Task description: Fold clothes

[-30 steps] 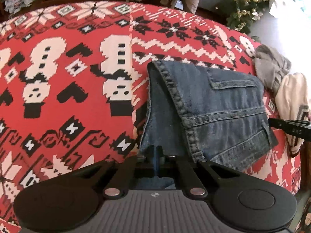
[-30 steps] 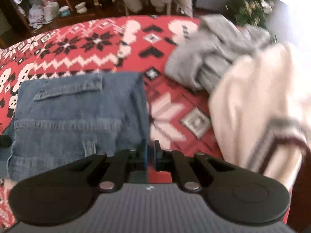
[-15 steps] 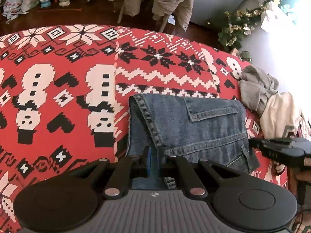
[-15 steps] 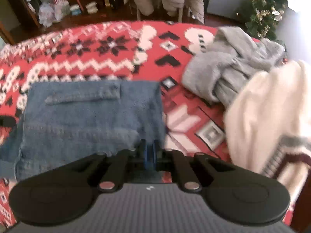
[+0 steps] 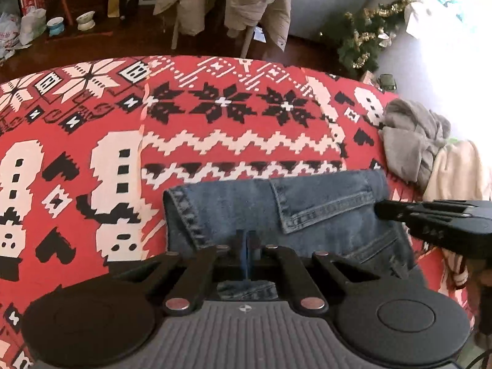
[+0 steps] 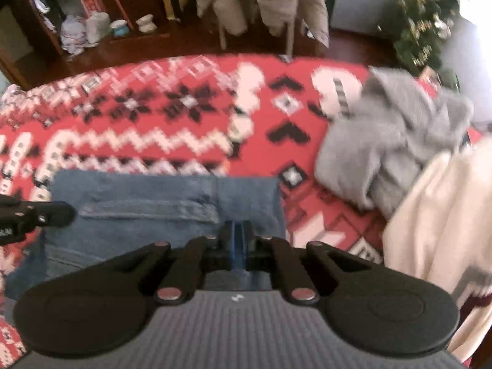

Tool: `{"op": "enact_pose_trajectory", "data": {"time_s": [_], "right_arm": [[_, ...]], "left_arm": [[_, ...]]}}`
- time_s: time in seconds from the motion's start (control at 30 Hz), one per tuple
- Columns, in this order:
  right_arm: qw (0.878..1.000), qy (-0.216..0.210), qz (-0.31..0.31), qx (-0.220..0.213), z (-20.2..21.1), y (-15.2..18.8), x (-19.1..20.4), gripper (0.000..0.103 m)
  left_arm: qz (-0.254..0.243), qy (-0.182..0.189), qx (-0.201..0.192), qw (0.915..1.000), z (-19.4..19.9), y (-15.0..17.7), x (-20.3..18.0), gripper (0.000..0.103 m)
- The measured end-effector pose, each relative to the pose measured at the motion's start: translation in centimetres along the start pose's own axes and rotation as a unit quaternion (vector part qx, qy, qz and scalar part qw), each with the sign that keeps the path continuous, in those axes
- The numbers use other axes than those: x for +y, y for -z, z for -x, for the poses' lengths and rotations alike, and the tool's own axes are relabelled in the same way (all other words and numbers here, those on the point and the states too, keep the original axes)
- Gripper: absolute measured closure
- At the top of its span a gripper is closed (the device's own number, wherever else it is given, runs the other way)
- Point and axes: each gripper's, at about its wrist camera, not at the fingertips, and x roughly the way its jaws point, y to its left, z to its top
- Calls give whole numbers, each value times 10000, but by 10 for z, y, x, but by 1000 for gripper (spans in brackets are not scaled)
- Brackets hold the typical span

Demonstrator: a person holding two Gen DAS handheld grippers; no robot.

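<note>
A folded blue denim garment (image 5: 307,209) lies flat on a red, white and black patterned blanket (image 5: 92,123), with its pocket flap facing up. My left gripper (image 5: 246,240) is shut over the garment's near left part, its blue pads together and no cloth visible between them. My right gripper (image 6: 236,230) is shut the same way over the near right part of the denim (image 6: 153,190). Each gripper shows in the other's view: the right one (image 5: 378,209) at the denim's right edge, the left one (image 6: 67,213) at its left. Whether the tips touch the cloth is hidden.
A crumpled grey garment (image 6: 390,141) and a cream knit with dark trim (image 6: 446,215) lie heaped to the right of the denim. Beyond the blanket's far edge stand chairs draped with beige coats (image 5: 255,0), a small decorated tree (image 5: 366,40) and a shelf with bowls (image 6: 123,27).
Both grippers drew back toward the near side, so more of the blanket and room shows beyond the denim. The denim kept its place on the blanket. Both grippers stayed shut.
</note>
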Motion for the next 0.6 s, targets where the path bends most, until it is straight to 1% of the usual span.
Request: {"op": "enact_pose_trajectory", "data": {"time_s": [0.03,0.1,0.17,0.23,0.3,0.37,0.4,0.47,0.53,0.6], "right_arm": [[10000,28,-36,19,0,3,-4,102],[9998,162,-42,80,3,3,-8,98],[9998,129,-156,-42,12,1,-15,98],[9995,34,-212,-218,19,-7,-16,98],[9994,-28,-141,-307,17,-18,-12,98],[9997,-23,-104,-229,4,-25,-8,98],[9998,-10,-99,-163,-3,-28,-6,98],[9999,46,-87,-109,-15,-28,-8,98],[9997,197,-105,-77,-20,-25,-14,98],[9989,377,-269,52,-22,-19,-27,98]], "left_arm": [[9,-7,13,10000,3,-1,0,100],[56,-3,-32,10000,11,-3,2,100],[176,105,-154,9997,17,-6,5,99],[195,109,-163,9996,14,-10,6,99],[214,114,-172,9996,10,-14,7,99],[225,-13,-102,9997,0,-15,12,101],[249,-12,-90,9996,-4,-14,18,100],[333,108,-100,9993,-3,-13,25,100],[394,147,-97,9991,0,-12,31,100],[377,28,-114,9992,6,-14,30,101]]}}
